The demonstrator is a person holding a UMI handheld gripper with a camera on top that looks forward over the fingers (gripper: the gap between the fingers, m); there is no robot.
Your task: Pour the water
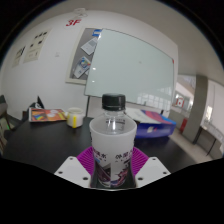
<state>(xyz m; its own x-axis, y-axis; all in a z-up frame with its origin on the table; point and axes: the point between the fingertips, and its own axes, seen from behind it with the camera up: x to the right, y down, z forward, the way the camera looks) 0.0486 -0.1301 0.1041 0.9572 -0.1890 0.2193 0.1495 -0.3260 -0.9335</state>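
A clear plastic water bottle (112,135) with a black cap (113,100) and a printed label stands upright between my fingers, very close to the camera. My gripper (112,162) is shut on the bottle. The purple pads (86,158) press against its lower body on both sides. The bottle's base is hidden behind the fingers, so I cannot tell whether it rests on the dark table (40,145). A small yellow cup (75,117) stands on the table beyond the fingers, to the left of the bottle.
A colourful book (46,115) lies left of the yellow cup. A blue and pink box (155,124) sits right of the bottle. A large whiteboard (125,62) hangs on the far wall. A chair back (8,118) stands at the far left.
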